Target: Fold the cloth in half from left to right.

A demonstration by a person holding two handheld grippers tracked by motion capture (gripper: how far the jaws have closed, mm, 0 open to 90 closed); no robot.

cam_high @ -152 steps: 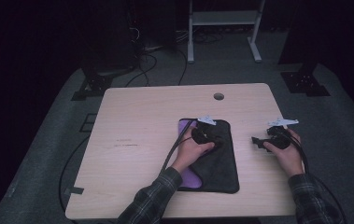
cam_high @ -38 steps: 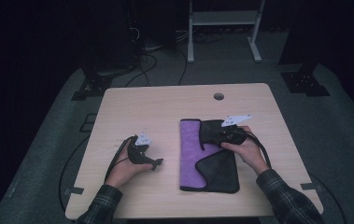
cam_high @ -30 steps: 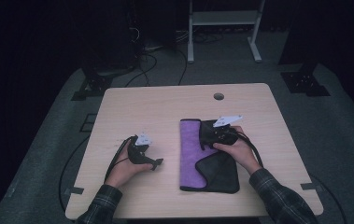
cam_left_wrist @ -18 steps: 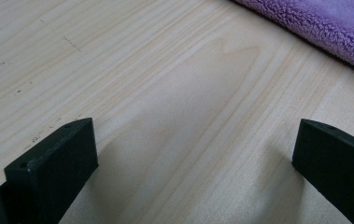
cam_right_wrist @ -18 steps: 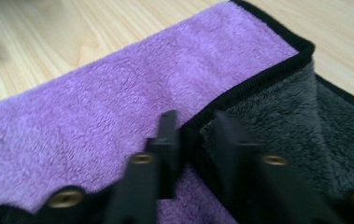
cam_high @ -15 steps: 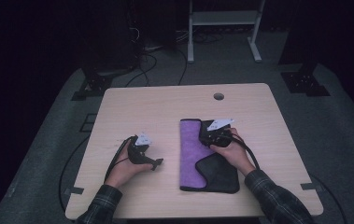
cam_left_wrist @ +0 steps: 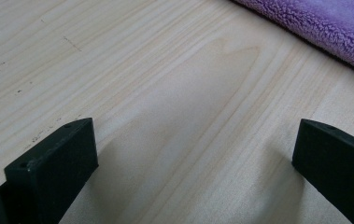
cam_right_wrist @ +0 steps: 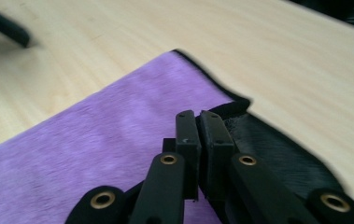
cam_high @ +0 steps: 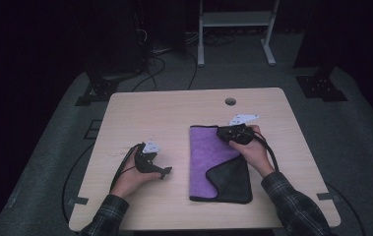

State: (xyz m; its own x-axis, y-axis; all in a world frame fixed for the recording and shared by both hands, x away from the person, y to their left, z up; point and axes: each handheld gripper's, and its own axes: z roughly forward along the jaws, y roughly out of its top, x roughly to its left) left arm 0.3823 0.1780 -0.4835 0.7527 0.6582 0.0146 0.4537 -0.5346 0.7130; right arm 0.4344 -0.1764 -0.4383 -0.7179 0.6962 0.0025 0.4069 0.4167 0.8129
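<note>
- The table (cam_high: 174, 118) in front of you is pale wood, with a small round hole (cam_high: 230, 102) near its far edge and a few faint scuffs in the grain close to your left hand.
- The cloth (cam_high: 213, 157) lies flat on the right half of the table: purple fleece on its upper face, black on the underside. Its right part is turned back, so a black flap (cam_high: 231, 179) rests on the purple near your edge of the table. In the right claw view the black edge curls up just beside the claw tips, with purple pile spreading away to the left.
- Your right forearm, in a plaid sleeve (cam_high: 292, 206), crosses the cloth's near right corner, and your hand sits over the cloth's far right part.
- Your right claw (cam_right_wrist: 199, 122) has just been closing. Its jaws now stand pressed together, and the black edge of the cloth sits right at their tips. I cannot tell for certain how much fabric is pinched between them.
- Your left claw (cam_high: 162, 172) rests on bare table, well to the left of the cloth. In the left claw view its jaws stand wide apart with nothing between them, plain wood in the gap and the purple edge of the cloth at the upper right corner.
</note>
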